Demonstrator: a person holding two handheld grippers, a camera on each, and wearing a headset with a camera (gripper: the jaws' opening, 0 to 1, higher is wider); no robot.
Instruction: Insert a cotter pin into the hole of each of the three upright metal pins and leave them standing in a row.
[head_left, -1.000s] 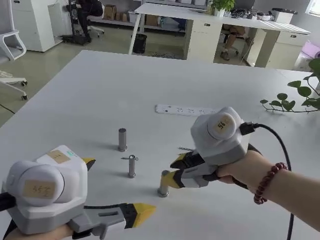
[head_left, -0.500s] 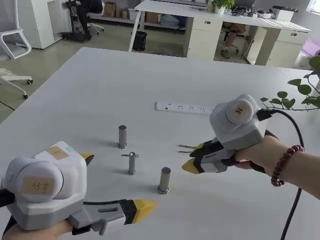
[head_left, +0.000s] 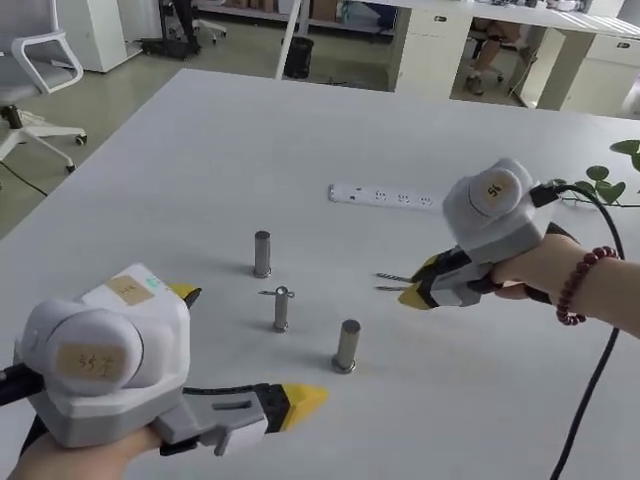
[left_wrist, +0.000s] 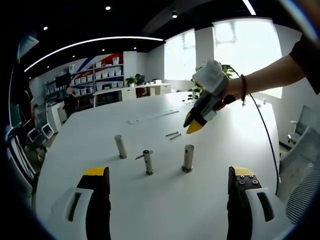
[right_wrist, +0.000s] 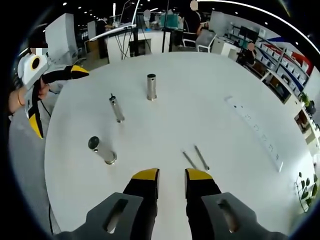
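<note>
The head view looks forward and down on the middle metal pin (head_left: 281, 310) from the person's side, not very close. The camera on the left gripper (left_wrist: 169, 172) faces this pin from the same side, lower and nearer. The camera on the right gripper (right_wrist: 172, 175) looks down at it from the person's right. All three views share this pin and the table top (head_left: 200, 150) around it.

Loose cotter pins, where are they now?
In the head view, the two loose cotter pins lie on the table just ahead of the right gripper, right of the three upright metal pins.
</note>
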